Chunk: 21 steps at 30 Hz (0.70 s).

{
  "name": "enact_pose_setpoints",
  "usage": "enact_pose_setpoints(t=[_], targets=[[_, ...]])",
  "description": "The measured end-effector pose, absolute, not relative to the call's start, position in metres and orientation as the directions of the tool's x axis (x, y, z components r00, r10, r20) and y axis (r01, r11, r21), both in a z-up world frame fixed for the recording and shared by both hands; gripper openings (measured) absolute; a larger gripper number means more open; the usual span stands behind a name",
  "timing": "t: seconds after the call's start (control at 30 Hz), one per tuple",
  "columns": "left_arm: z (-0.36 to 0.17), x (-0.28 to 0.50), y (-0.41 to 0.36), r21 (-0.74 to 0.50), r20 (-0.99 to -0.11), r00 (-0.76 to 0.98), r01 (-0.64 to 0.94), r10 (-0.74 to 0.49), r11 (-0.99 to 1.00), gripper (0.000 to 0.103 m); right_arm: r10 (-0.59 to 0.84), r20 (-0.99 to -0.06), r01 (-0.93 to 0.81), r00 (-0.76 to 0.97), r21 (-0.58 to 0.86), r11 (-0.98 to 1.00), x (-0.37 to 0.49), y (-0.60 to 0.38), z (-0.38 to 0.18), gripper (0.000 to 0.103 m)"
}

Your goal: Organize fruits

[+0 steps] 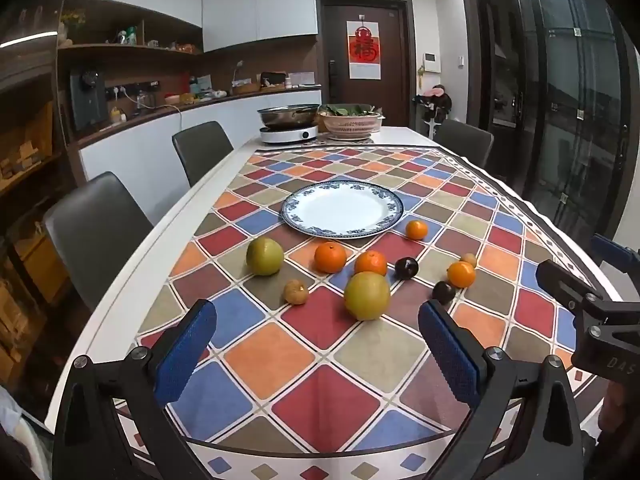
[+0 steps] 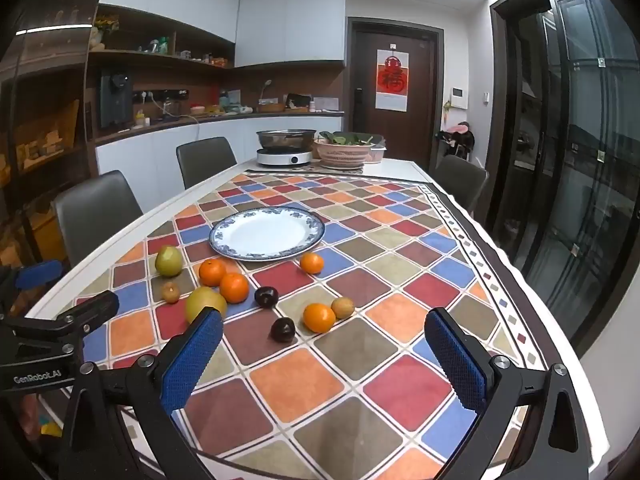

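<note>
Left gripper [image 1: 316, 344]: jaws spread wide, nothing between them; tilted down over the tablecloth [image 1: 280, 360], short of the fruit.
Right gripper [image 2: 324, 354]: jaws equally wide, holding nothing; same downward tilt, just right of the left one.
Nearest fruit: yellow-green pear [image 1: 367, 296], straight ahead of the left gripper, touching nothing.
Middle row: three oranges [image 1: 330, 257], [image 1: 371, 263], [image 1: 461, 274]; two dark plums [image 1: 407, 268], [image 1: 443, 292]; two small brown fruits [image 1: 296, 291], [image 1: 468, 259].
Outliers: second pear [image 1: 265, 256] far left; fourth orange [image 1: 416, 229] just beside the plate.
Plate [image 1: 296, 216]: blue-rimmed, bare, beyond all the fruit.
Step, judged: first pick not yet begun.
Method: straddle one fruit across its widest part, close gently, lift clear of neighbours; the touching-close oranges need a careful approach.
Background: hotpot cooker [image 1: 289, 134], vegetable basket [image 1: 352, 124] at the far end.
</note>
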<state>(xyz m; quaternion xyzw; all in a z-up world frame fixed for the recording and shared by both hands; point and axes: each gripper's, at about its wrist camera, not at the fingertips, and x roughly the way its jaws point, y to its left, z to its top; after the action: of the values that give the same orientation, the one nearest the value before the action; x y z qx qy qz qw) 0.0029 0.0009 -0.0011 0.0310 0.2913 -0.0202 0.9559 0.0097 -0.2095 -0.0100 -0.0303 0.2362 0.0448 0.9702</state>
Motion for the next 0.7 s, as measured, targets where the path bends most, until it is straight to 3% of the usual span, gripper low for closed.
enact_pose_setpoints(t=[0.7], targets=[[0.0036,-0.0031,0.0014,0.05,-0.529,0.849,0.05,-0.016,0.997,0.103,0.069,-0.461,-0.101,0.885,-0.046,0.994,0.0092,-0.2092,-0.0098,0.102]])
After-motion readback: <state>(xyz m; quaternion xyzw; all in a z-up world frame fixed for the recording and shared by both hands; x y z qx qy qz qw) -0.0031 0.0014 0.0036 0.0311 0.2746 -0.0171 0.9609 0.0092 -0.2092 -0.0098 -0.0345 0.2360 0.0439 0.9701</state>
